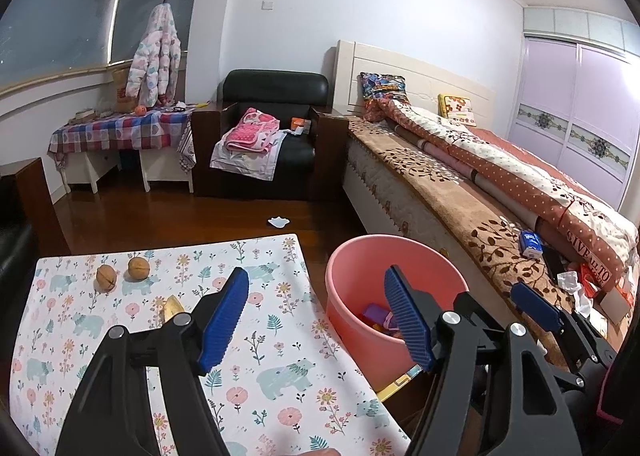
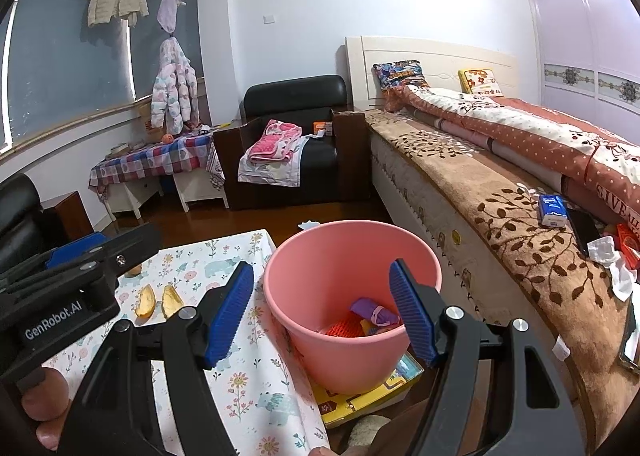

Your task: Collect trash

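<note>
- L gripper (image 1: 316,310) released, jaws wide apart, nothing btwn them; hangs over the counter (image 1: 256,340) edge, right finger in front of the bin.
- R gripper (image 2: 322,304) also released, empty; its blue pads (image 2: 230,316) sit either side of the bin mouth as seen from the right wrist view.
- Pink bin (image 2: 340,320) on the floor btwn counter and bed (image 2: 460,192), standing on a yellow box (image 2: 372,396). Inside: purple wrapper (image 2: 370,310), an orange piece, a bit of yellow.
- Counter has floral cloth w/ bears. On it: 2 walnuts (image 1: 122,272) near the far-left part, apart from each other; 2 orange-peel pieces (image 2: 160,300) side by side near the L gripper body.
- Trash on the bed edge, right side: crumpled white tissue (image 2: 612,260), red wrapper (image 2: 628,242), blue tissue pack (image 2: 554,208), dark phone (image 2: 584,230) just beside the pack.
- White scrap (image 1: 279,222) on the wood floor beyond the counter, in front of the black armchair (image 1: 272,136).
- Thumb of the person's hand (image 2: 44,412) shows at lower left, under the L gripper body.
</note>
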`<state>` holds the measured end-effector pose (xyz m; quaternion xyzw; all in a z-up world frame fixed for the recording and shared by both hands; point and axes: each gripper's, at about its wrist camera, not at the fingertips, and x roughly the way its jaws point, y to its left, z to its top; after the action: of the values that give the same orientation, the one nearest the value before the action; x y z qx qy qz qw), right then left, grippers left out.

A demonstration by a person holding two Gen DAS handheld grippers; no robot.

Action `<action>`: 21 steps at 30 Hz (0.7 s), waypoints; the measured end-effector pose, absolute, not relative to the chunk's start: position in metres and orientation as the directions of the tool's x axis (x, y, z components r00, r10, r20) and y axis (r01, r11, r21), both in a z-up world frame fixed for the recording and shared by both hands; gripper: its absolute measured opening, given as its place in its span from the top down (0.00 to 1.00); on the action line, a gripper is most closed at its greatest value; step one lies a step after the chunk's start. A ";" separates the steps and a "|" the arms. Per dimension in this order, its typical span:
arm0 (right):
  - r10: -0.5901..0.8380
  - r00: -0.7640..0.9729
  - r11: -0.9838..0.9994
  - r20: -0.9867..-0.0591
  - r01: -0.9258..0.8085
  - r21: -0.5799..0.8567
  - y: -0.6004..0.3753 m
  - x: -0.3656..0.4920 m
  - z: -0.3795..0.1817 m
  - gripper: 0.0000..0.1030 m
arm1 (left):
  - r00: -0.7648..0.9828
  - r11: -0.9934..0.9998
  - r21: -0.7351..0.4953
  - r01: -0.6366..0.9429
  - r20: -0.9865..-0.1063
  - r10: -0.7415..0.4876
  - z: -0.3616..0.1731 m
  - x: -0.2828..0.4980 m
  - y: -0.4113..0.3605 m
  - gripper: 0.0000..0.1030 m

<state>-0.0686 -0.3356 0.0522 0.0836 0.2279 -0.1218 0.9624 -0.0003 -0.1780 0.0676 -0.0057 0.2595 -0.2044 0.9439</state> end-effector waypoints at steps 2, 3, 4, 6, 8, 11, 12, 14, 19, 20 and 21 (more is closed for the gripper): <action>-0.199 0.866 0.955 -0.458 0.276 0.107 -0.336 -0.068 0.053 0.31 | 0.783 0.918 -0.119 0.378 -0.488 -0.386 0.067 0.000 -0.176 0.33; -0.198 0.866 0.955 -0.458 0.276 0.107 -0.335 -0.068 0.053 0.31 | 0.783 0.918 -0.120 0.377 -0.489 -0.385 0.066 0.000 -0.175 0.33; -0.198 0.866 0.955 -0.459 0.275 0.107 -0.335 -0.068 0.053 0.31 | 0.783 0.919 -0.121 0.376 -0.489 -0.385 0.066 -0.001 -0.173 0.33; -0.199 0.866 0.955 -0.458 0.276 0.107 -0.336 -0.068 0.053 0.31 | 0.782 0.919 -0.121 0.375 -0.492 -0.384 0.066 0.000 -0.173 0.33; -0.198 0.866 0.955 -0.459 0.276 0.108 -0.336 -0.068 0.053 0.31 | 0.781 0.920 -0.118 0.375 -0.494 -0.381 0.066 0.002 -0.176 0.33; -0.197 0.864 0.954 -0.463 0.277 0.111 -0.335 -0.067 0.053 0.31 | 0.781 0.920 -0.120 0.373 -0.495 -0.381 0.066 0.002 -0.176 0.33; -0.196 0.864 0.954 -0.464 0.277 0.112 -0.334 -0.067 0.052 0.31 | 0.781 0.921 -0.120 0.372 -0.496 -0.380 0.065 0.002 -0.175 0.33; -0.195 0.862 0.954 -0.468 0.278 0.115 -0.334 -0.066 0.052 0.31 | 0.782 0.922 -0.119 0.369 -0.496 -0.377 0.064 0.002 -0.175 0.33; -0.194 0.858 0.951 -0.475 0.283 0.123 -0.335 -0.064 0.051 0.31 | 0.780 0.921 -0.119 0.370 -0.498 -0.378 0.063 0.003 -0.174 0.33; -0.194 0.858 0.951 -0.475 0.284 0.125 -0.336 -0.063 0.050 0.31 | 0.780 0.921 -0.119 0.371 -0.499 -0.378 0.063 0.003 -0.174 0.33; -0.194 0.858 0.951 -0.475 0.284 0.124 -0.336 -0.063 0.050 0.31 | 0.779 0.921 -0.118 0.371 -0.500 -0.378 0.062 0.003 -0.174 0.33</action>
<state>-0.0632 -0.3362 0.0501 0.0950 0.2355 -0.1245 0.9592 0.0030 -0.1738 0.0619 -0.0064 0.2665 -0.1984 0.9432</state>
